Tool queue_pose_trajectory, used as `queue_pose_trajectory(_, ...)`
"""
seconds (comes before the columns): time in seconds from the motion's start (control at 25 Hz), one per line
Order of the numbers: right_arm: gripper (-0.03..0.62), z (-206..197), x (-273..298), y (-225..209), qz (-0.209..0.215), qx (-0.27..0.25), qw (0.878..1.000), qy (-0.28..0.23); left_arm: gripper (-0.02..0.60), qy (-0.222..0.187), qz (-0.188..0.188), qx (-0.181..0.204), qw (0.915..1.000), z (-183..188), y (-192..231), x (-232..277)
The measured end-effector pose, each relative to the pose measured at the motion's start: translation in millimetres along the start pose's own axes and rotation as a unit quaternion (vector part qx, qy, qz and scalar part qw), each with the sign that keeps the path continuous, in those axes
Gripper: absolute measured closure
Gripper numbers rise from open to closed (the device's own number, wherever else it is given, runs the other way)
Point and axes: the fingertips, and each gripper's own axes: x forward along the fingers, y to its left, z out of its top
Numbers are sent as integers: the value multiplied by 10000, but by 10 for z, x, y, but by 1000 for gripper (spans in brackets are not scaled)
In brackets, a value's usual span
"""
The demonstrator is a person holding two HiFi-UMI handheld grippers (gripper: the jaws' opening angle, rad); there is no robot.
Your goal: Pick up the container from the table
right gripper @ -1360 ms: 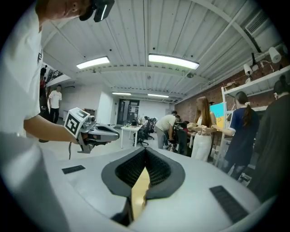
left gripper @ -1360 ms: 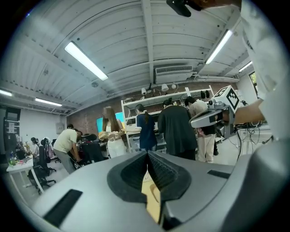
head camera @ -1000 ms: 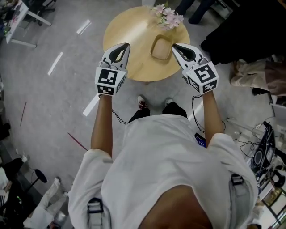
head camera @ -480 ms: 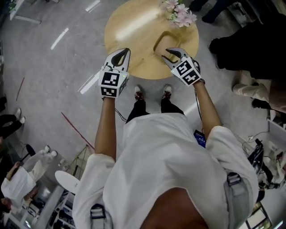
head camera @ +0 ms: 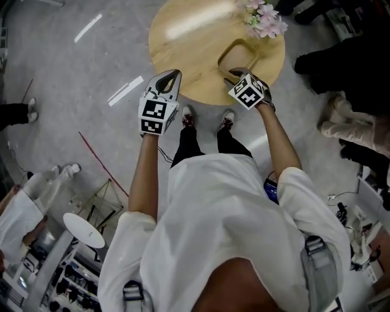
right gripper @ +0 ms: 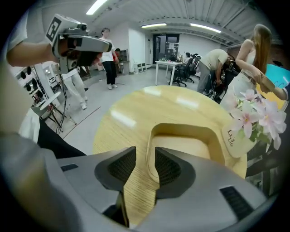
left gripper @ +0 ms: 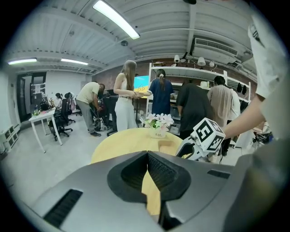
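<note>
The container (head camera: 242, 55) is a shallow rounded-square wooden tray on the round wooden table (head camera: 189, 42), close to the table's near right edge. My right gripper (head camera: 233, 77) hangs just above its near rim, tipped steeply down. In the right gripper view its jaws (right gripper: 146, 157) are opening; the container (right gripper: 195, 140) shows through the gap, but the pads press on nothing. My left gripper (head camera: 173, 74) is over the table's near left edge, away from the container. In the left gripper view its tips (left gripper: 147, 154) meet, shut on nothing.
A small white vase of pink flowers (head camera: 266, 17) stands right behind the container, also (right gripper: 253, 122). Someone in dark clothes (head camera: 341, 55) is close to the table's right side. Several people (left gripper: 158, 97), desks and office chairs fill the room behind.
Both grippers have sunk toward the table, the right one much further. The right gripper has tipped downward over the container's near rim and its jaws have gone from shut to open.
</note>
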Motion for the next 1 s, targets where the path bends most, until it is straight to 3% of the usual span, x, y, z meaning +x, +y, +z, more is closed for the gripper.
queue_pose_trajectory(0.24, 533, -91, 121, 7, -185, -748, 9958, 502, 566, 114, 16, -113, 9999, -113, -12, -58)
queue_pose_trajectory(0.48, 565, -97, 81, -55, -340, -872, 9938, 597, 566, 75, -33, -71, 9999, -71, -12, -34)
queue_pose_trajectory(1.0, 568, 237, -750, -247, -823, -890, 9926, -70, 566, -432, -175, 261, 9986, 533, -3, 84)
